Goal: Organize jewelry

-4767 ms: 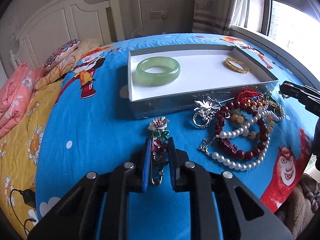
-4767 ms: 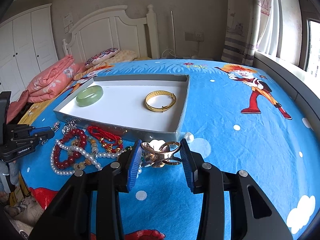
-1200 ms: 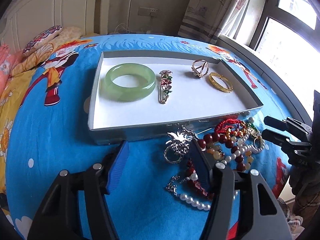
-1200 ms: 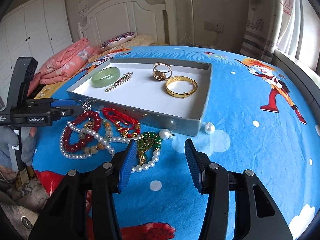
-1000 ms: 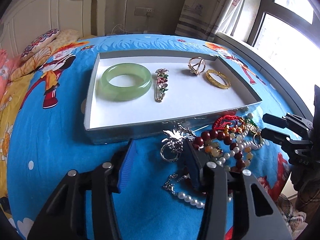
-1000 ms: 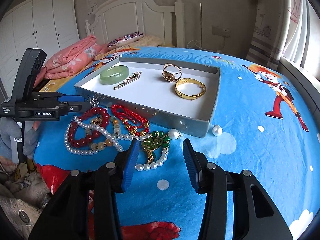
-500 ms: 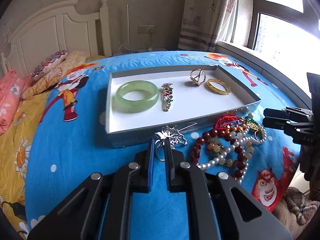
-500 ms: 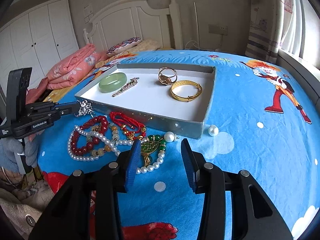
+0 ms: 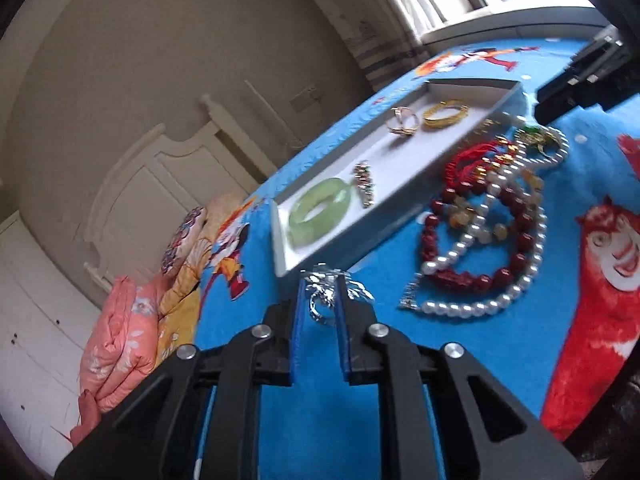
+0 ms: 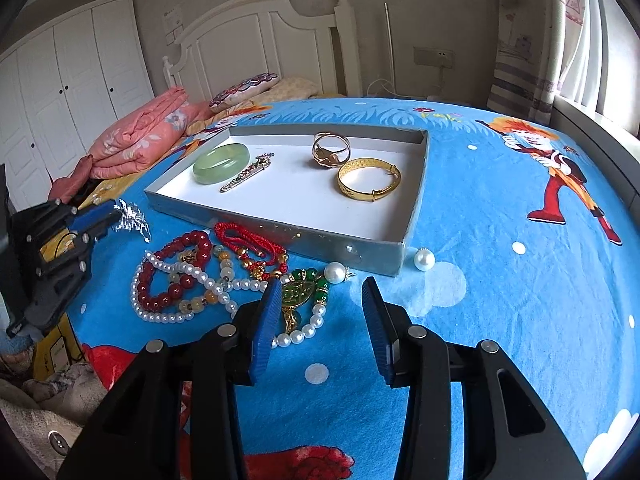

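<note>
Now the left gripper [image 9: 318, 312] pinches a silver brooch [image 9: 325, 289] between its blue pads, lifted just off the blue bedspread [image 9: 320, 420] beside the near corner of the grey tray [image 9: 286, 258]. Its jaws have just been easing slightly apart after clamping, yet the brooch sits caught between them. The left wrist view is steeply tilted and a little blurred, so the brooch's exact pose is hard to read.

The tray already holds a green jade bangle [image 10: 221, 168], a flowered pin [image 10: 247, 177], a rose-gold ring [image 10: 331, 150] and a gold bangle [image 10: 368, 185]. The step in hand looks like carrying the brooch into the tray. The next move probably calls for clearing the tray wall and setting the brooch on a bare white patch, apart from the pieces already there.

The right gripper [image 10: 320, 320] hangs spread and empty over the tangle of pearl strand [image 10: 200, 276], red beads [image 10: 176, 268] and a green pendant [image 10: 298, 292], with two loose pearls [image 10: 424, 259] by the tray's front wall. That pile is not yet sorted.
</note>
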The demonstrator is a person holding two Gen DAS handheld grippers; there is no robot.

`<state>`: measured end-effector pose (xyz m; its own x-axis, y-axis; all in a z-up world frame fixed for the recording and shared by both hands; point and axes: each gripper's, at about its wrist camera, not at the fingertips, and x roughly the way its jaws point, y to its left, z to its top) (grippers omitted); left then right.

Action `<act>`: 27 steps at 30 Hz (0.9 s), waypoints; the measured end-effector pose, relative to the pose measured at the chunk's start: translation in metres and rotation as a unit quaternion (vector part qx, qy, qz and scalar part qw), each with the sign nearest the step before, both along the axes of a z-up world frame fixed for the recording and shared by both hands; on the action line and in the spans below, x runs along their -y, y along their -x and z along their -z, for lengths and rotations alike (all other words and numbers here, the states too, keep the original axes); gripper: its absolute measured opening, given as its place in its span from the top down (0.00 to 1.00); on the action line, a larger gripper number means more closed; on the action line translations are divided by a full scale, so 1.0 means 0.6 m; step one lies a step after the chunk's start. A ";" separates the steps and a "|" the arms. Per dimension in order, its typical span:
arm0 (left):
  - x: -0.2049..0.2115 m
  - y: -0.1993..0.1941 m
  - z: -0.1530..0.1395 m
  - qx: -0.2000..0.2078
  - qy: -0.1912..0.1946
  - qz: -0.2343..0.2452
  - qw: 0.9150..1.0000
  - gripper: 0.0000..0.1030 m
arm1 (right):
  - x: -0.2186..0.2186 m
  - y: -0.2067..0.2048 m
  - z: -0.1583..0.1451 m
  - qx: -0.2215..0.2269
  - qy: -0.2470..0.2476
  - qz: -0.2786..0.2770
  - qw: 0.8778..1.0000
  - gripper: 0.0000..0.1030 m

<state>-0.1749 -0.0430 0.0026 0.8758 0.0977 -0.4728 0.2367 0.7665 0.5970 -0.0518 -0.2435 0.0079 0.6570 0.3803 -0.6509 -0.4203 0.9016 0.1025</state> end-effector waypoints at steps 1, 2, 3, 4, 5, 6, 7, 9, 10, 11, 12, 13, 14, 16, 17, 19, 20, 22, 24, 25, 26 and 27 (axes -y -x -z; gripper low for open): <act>0.005 0.004 0.004 -0.016 0.007 0.015 1.000 0.74 | 0.001 -0.001 0.000 -0.001 -0.001 0.000 1.000 0.60; 0.007 0.006 0.005 -0.031 0.019 0.028 0.999 0.63 | 0.001 0.000 0.000 -0.001 -0.002 0.000 1.000 0.60; 0.006 0.008 0.004 -0.043 0.034 0.038 0.998 0.58 | 0.001 0.000 0.000 -0.002 -0.002 0.000 1.000 0.60; 0.004 0.010 0.000 -0.050 0.051 0.046 0.996 0.52 | 0.000 0.001 0.000 -0.002 -0.002 -0.001 1.000 0.60; 0.001 0.010 -0.005 -0.058 0.069 0.052 0.995 0.51 | -0.001 0.001 0.000 -0.001 0.000 -0.002 1.000 0.60; -0.006 0.009 -0.011 -0.071 0.093 0.057 0.992 0.51 | -0.004 0.003 0.000 0.000 0.005 -0.002 1.000 0.60; -0.013 0.007 -0.017 -0.080 0.115 0.059 0.988 0.51 | -0.008 0.004 -0.001 0.003 0.010 -0.003 1.000 0.60; -0.032 -0.001 -0.025 -0.096 0.164 0.055 0.980 0.51 | -0.017 0.008 -0.006 0.006 0.006 -0.013 1.000 0.60; -0.046 -0.007 -0.029 -0.104 0.189 0.049 0.975 0.51 | -0.023 0.011 -0.008 0.006 -0.001 -0.021 1.000 0.60; -0.054 -0.010 -0.032 -0.110 0.211 0.045 0.970 0.51 | -0.033 0.013 -0.011 0.008 -0.004 -0.029 1.000 0.61; -0.067 -0.014 -0.034 -0.115 0.234 0.040 0.965 0.51 | -0.042 0.013 -0.013 0.009 -0.002 -0.035 0.999 0.63; -0.079 -0.016 -0.036 -0.121 0.255 0.034 0.959 0.50 | -0.051 0.012 -0.013 0.008 0.001 -0.039 0.999 0.65; -0.090 -0.020 -0.036 -0.125 0.270 0.029 0.954 0.50 | -0.060 0.009 -0.014 0.006 0.003 -0.044 0.999 0.69; -0.104 -0.027 -0.030 -0.130 0.283 0.015 0.950 0.50 | -0.079 -0.001 -0.012 0.002 0.018 -0.048 0.999 0.74; -0.109 -0.027 -0.030 -0.132 0.285 0.011 0.949 0.50 | -0.087 -0.009 -0.009 -0.004 0.028 -0.044 0.999 0.77; -0.115 -0.033 -0.024 -0.141 0.289 0.007 0.947 0.50 | -0.092 -0.024 -0.003 -0.019 0.033 -0.031 0.999 0.78; -0.117 -0.035 -0.022 -0.143 0.289 0.006 0.947 0.50 | -0.090 -0.030 -0.001 -0.024 0.032 -0.023 0.999 0.78; -0.117 -0.036 -0.016 -0.149 0.291 0.008 0.945 0.49 | -0.082 -0.036 0.000 -0.030 0.031 -0.011 0.999 0.78; -0.115 -0.036 -0.011 -0.156 0.293 0.015 0.943 0.47 | -0.077 -0.039 0.002 -0.034 0.032 -0.009 0.999 0.78; -0.114 -0.035 -0.009 -0.160 0.295 0.020 0.942 0.46 | -0.077 -0.041 0.003 -0.038 0.031 -0.012 0.999 0.78; -0.111 -0.035 -0.007 -0.162 0.297 0.025 0.941 0.46 | -0.080 -0.043 0.003 -0.040 0.031 -0.016 0.999 0.78; -0.108 -0.034 -0.006 -0.167 0.300 0.031 0.939 0.46 | -0.084 -0.046 0.003 -0.039 0.033 -0.021 0.998 0.78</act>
<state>-0.1548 0.0221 0.0064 0.6639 -0.3203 -0.6757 0.3899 0.9194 -0.0528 -0.0242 -0.1931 0.0061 0.5877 0.3602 -0.7245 -0.4501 0.8896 0.0772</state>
